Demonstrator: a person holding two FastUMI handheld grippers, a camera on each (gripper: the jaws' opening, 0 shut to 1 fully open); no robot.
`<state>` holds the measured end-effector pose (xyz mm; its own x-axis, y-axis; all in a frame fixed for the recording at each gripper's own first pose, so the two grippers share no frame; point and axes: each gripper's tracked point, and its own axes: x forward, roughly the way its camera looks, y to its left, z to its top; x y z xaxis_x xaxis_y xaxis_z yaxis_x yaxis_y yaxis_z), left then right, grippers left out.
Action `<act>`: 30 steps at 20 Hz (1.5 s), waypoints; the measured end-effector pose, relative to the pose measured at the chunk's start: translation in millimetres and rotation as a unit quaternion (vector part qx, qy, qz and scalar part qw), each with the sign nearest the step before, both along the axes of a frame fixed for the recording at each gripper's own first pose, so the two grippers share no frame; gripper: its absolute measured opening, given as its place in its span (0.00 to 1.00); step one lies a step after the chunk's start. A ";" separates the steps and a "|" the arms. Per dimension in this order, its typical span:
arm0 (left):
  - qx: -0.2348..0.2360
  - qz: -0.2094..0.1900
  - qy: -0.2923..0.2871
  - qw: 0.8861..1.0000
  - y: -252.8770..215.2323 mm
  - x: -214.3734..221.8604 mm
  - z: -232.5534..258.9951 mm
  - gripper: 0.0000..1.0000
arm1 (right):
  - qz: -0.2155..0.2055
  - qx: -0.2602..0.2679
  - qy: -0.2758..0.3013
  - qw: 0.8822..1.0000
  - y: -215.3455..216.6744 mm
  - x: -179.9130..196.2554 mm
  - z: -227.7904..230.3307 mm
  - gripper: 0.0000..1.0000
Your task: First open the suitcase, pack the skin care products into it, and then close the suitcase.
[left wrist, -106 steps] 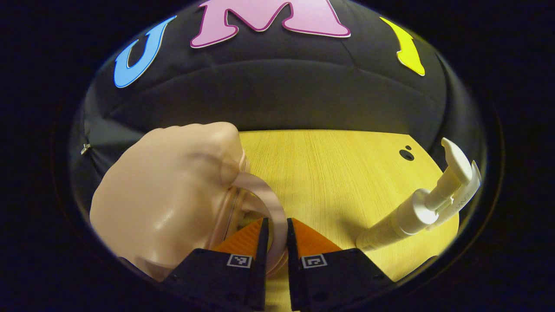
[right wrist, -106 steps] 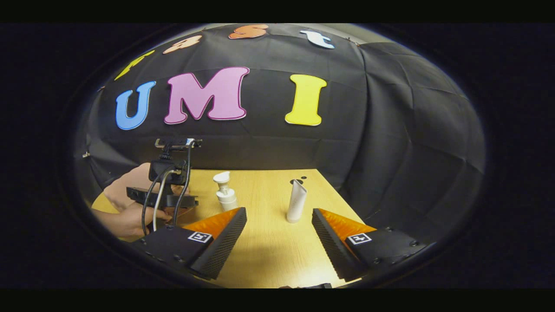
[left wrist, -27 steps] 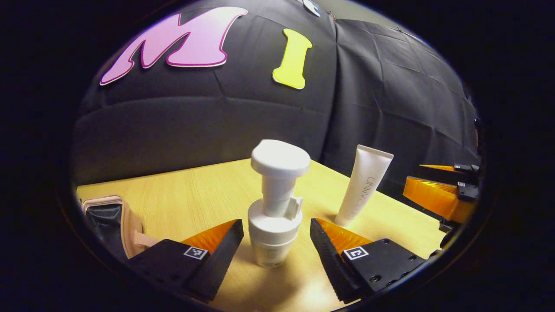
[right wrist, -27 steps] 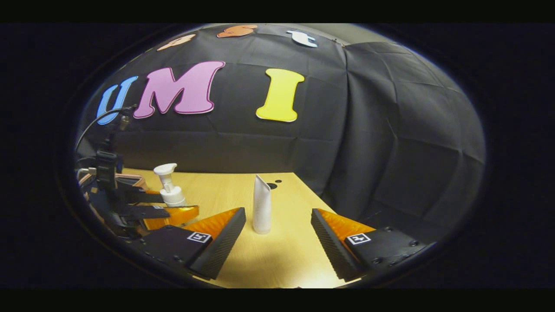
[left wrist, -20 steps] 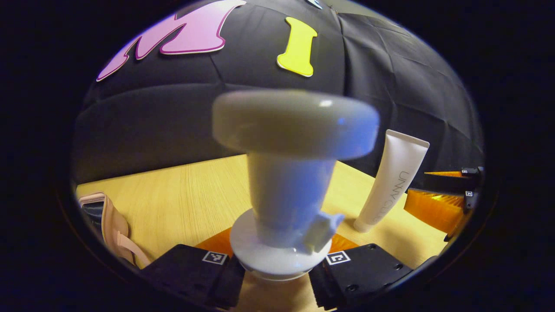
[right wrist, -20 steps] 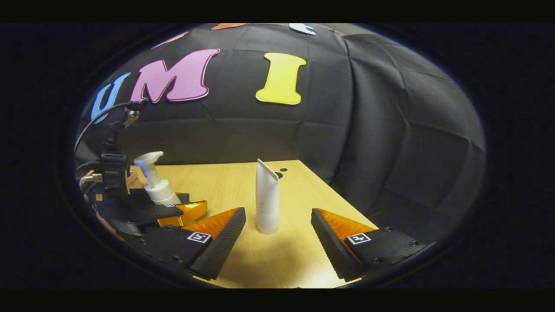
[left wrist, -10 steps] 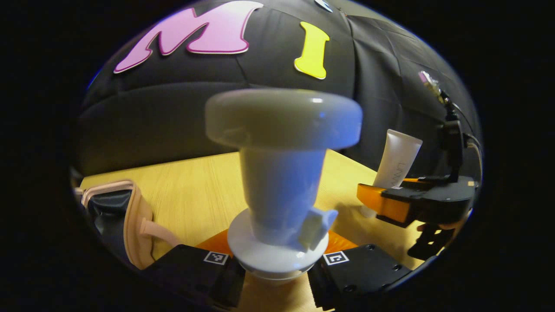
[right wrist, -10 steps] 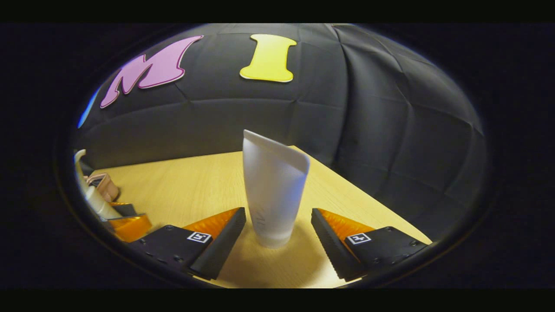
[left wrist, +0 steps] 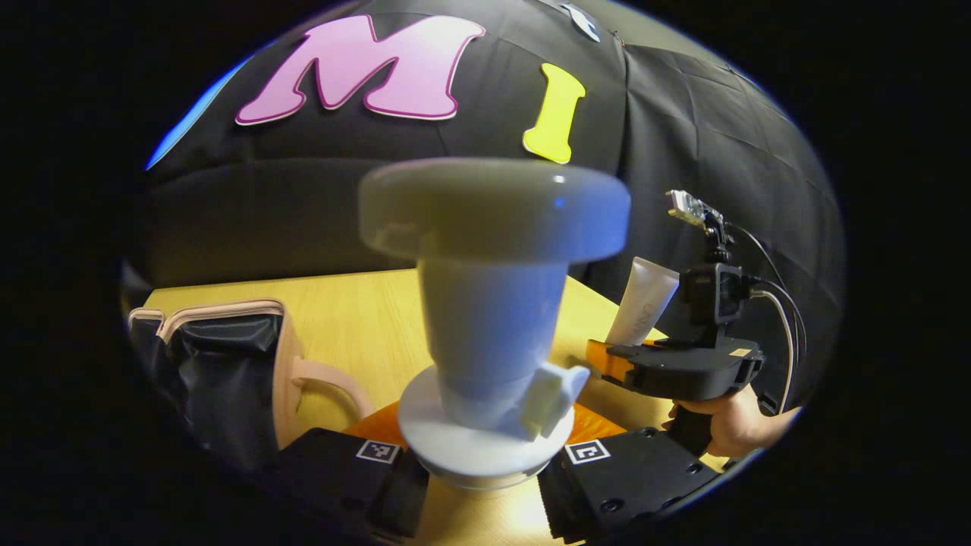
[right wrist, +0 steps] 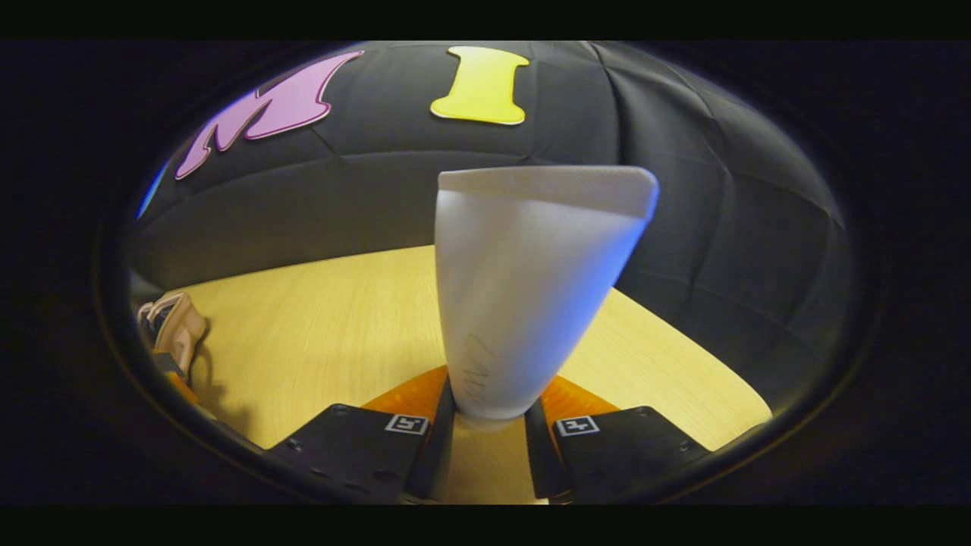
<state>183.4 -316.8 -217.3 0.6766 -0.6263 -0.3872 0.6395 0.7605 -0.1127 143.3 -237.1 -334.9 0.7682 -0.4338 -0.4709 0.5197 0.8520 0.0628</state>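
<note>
Between my left gripper's (left wrist: 483,485) fingers stands the white pump bottle (left wrist: 489,318), upright, its wide collar seated right at the fingertips and both fingers pressed against its body, so I have it clamped. Its broad flat pump head rises close to my camera and a small spout tab sticks out on the collar's right. Beyond it on my left lies the open suitcase (left wrist: 220,364), a pale pink shell with dark lining and a pink handle loop on the side nearest me; bare tabletop separates it from the bottle. Off to my right, farther out, I see the right gripper (left wrist: 607,362) held by a hand (left wrist: 728,425), with the white tube (left wrist: 643,302) standing up from its front end. From the right gripper (right wrist: 489,447) itself, the tube (right wrist: 523,296) fills the middle: upright, flat crimped end on top, narrowing downward to where both fingers squeeze it near its base, so that one is gripping too. Faint lettering runs along its lower part; I cannot make it out. The light wooden table (right wrist: 318,318) spreads open ahead and to both sides of this gripper, its far edge meeting the black cloth wall (right wrist: 713,227) and its right edge close by. The suitcase (right wrist: 173,330) sits far off at this gripper's left.
</note>
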 end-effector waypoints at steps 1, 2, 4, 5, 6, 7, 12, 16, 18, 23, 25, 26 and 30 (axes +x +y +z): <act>-0.003 0.003 -0.006 1.000 8.2 -1.3 8.0 0.64 | 0.004 -0.006 0.000 1.000 3.8 -2.8 4.4 0.45; -0.006 0.007 -0.011 1.000 18.0 -1.2 15.9 0.64 | 0.007 -0.013 -0.007 1.000 6.1 -6.4 12.2 0.39; -0.014 0.024 -0.010 1.000 46.4 -1.6 31.6 0.64 | 0.014 -0.036 -0.031 0.999 15.3 -13.8 41.3 0.45; -0.017 0.037 -0.009 0.999 63.7 0.5 40.4 0.64 | 0.021 -0.050 -0.042 0.998 21.4 -17.7 56.1 0.45; -0.018 0.054 -0.008 0.998 84.5 5.8 49.1 0.64 | 0.029 -0.058 -0.052 0.997 29.2 -21.1 68.7 0.45; -0.014 0.072 -0.004 0.997 104.5 11.8 55.4 0.64 | 0.039 -0.060 -0.061 0.996 40.0 -25.4 80.9 0.45; 0.044 0.160 0.041 0.985 212.9 39.9 36.9 0.64 | 0.078 -0.044 -0.072 0.993 98.4 -41.1 123.2 0.45; 0.107 0.185 0.127 0.969 259.4 55.7 -13.7 0.64 | 0.117 -0.057 -0.096 0.987 146.2 -42.6 160.0 0.45; 0.140 0.185 0.157 0.960 268.9 59.2 -31.8 0.61 | 0.144 -0.052 -0.104 0.983 172.3 -42.0 171.7 0.45; 0.198 0.183 0.253 0.929 272.8 58.1 -74.0 0.64 | 0.211 -0.014 -0.121 0.970 237.5 -35.2 202.1 0.45; 0.216 0.183 0.263 0.922 273.2 70.2 -81.2 0.64 | 0.237 -0.005 -0.127 0.963 260.9 -30.6 212.5 0.45; 0.226 0.180 0.273 0.918 271.1 69.9 -83.6 0.64 | 0.248 -0.004 -0.129 0.960 270.1 -27.7 216.1 0.45; 0.215 0.191 0.272 0.919 273.7 81.4 -73.2 0.65 | 0.273 0.052 -0.117 0.953 303.3 -15.3 217.8 0.45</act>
